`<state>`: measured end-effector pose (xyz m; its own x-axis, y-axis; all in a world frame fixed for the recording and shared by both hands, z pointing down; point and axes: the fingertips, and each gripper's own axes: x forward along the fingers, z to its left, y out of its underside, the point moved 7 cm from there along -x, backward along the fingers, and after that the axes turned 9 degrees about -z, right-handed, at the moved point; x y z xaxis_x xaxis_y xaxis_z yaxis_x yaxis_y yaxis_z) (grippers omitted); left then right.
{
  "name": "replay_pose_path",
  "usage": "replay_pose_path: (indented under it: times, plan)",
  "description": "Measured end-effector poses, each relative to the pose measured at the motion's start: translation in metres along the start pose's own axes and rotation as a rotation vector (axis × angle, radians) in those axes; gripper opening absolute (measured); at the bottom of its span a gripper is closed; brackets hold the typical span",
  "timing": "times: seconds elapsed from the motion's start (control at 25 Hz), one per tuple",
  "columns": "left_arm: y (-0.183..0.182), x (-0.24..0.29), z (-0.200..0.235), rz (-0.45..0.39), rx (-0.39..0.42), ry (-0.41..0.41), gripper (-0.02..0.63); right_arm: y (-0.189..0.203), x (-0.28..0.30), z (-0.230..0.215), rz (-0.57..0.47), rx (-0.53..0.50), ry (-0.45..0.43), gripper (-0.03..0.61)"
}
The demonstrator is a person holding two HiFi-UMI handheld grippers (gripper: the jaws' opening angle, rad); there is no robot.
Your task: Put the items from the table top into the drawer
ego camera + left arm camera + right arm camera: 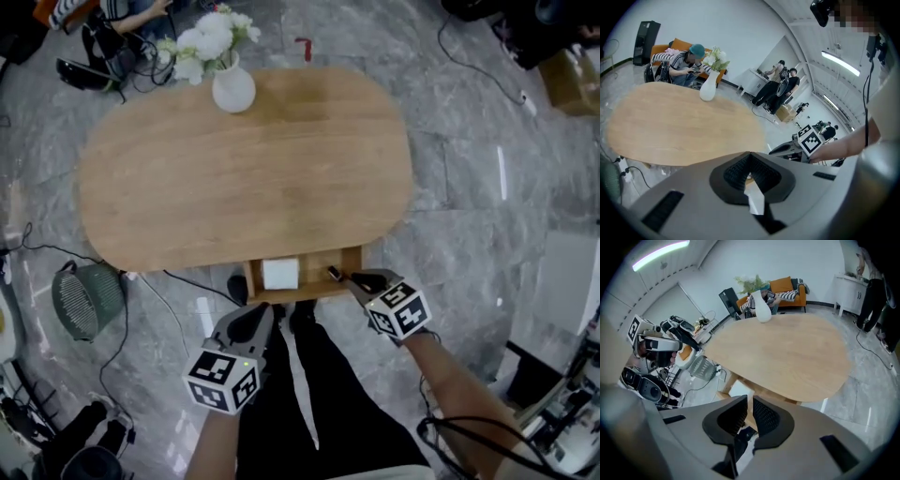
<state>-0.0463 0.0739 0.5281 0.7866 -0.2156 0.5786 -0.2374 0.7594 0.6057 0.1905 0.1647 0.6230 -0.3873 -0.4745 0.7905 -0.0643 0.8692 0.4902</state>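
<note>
The oval wooden table (244, 169) carries only a white vase of flowers (232, 89) at its far end. At its near edge a wooden drawer (352, 260) stands pulled out, with a white box (279, 274) lying in it. My left gripper (269, 312) hovers just in front of the drawer, and its jaws meet at the tips with nothing held (750, 157). My right gripper (337, 275) sits over the drawer's right front corner. Only a narrow slit (750, 401) separates its pads, and nothing is between them. Below them the white box (740, 389) shows in the drawer.
A round grey grille (86, 300) and cables lie on the marble floor left of the table. A person (122, 19) sits on an orange sofa beyond the far end. The person's dark-trousered legs (319, 375) stand right before the drawer.
</note>
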Motion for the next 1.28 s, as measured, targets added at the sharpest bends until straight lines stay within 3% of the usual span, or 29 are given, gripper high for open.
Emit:
replay_pose_path:
  times: [0.24, 0.76, 1.12, 1.28]
  plan:
    - [-0.036, -0.025, -0.026, -0.029, 0.034, -0.013, 0.002, -0.033, -0.044, 0.011, -0.063, -0.01, -0.004, 0.045]
    - [-0.098, -0.102, -0.078, -0.071, 0.093, -0.011, 0.002, -0.093, -0.169, 0.053, -0.233, 0.095, -0.014, 0.032]
    - [-0.116, -0.165, -0.092, -0.052, 0.174, 0.049, 0.002, -0.092, -0.229, 0.107, -0.365, 0.182, 0.035, 0.034]
    - [-0.116, -0.194, -0.09, -0.048, 0.171, 0.086, 0.002, -0.088, -0.245, 0.137, -0.423, 0.206, 0.069, 0.034]
